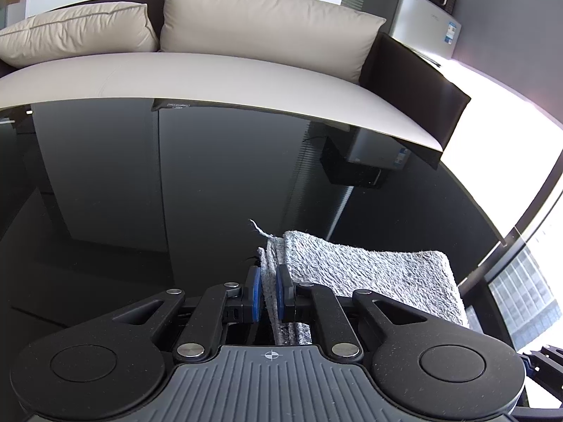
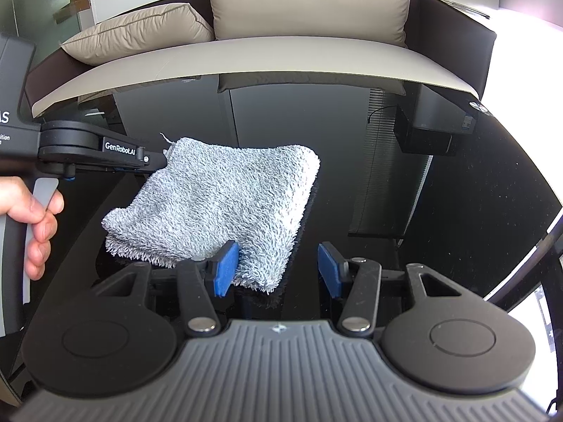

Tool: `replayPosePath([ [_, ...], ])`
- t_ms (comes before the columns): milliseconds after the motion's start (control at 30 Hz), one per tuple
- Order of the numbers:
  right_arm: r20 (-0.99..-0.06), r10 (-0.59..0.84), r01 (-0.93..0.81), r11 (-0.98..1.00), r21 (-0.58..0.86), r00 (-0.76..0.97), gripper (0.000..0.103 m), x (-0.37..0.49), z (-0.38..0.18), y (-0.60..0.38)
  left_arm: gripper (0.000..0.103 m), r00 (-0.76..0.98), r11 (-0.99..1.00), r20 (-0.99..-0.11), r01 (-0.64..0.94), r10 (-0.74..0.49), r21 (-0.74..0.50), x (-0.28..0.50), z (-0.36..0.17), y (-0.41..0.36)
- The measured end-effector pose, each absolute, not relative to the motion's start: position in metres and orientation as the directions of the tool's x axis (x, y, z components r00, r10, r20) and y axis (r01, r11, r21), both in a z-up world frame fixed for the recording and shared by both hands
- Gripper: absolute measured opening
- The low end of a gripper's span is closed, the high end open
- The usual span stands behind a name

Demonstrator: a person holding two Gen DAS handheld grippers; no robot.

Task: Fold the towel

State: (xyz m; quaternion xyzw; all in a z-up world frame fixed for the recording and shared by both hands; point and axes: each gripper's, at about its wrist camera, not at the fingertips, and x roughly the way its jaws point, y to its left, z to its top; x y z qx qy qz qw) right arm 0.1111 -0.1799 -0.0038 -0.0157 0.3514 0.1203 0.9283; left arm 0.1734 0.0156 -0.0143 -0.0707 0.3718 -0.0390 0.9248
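Note:
A grey fluffy towel (image 2: 218,204) lies folded into a small thick square on the black glossy table (image 2: 352,133). In the left wrist view the towel (image 1: 369,274) extends to the right, and my left gripper (image 1: 269,290) is shut on its layered left edge, with the blue pads pressing the fabric. A loose thread sticks up from the towel's far corner. My right gripper (image 2: 278,269) is open at the towel's near right corner; the corner lies between the blue pads (image 2: 225,269), which do not squeeze it. The left gripper also shows in the right wrist view (image 2: 155,160), at the towel's far left corner.
A sofa (image 2: 246,56) with beige cushions (image 2: 309,3) runs along the table's far edge. A grey cabinet with a black appliance (image 1: 422,10) stands at the far right. The person's hand (image 2: 31,218) holds the left gripper's handle. A bright window lies to the right.

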Motion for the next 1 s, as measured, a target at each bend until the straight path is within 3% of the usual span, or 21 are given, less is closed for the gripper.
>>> replayPosePath([
  [667, -0.652, 0.212, -0.218, 0.973, 0.073, 0.728, 0.053, 0.112, -0.003, -0.191, 0.01, 0.73, 0.986, -0.673, 0.004, -0.118, -0.168, 0.169, -0.009, 0.022],
  [833, -0.627, 0.213, -0.224, 0.973, 0.063, 0.749, 0.053, 0.109, 0.002, -0.191, 0.014, 0.748, 0.985, -0.646, 0.067, -0.156, -0.159, 0.142, 0.006, 0.016],
  [1000, -0.615, 0.225, -0.23, 0.971, 0.072, 0.756, 0.053, 0.108, 0.006, -0.191, 0.014, 0.714, 0.984, -0.677, 0.127, -0.176, -0.121, 0.118, 0.001, 0.004],
])
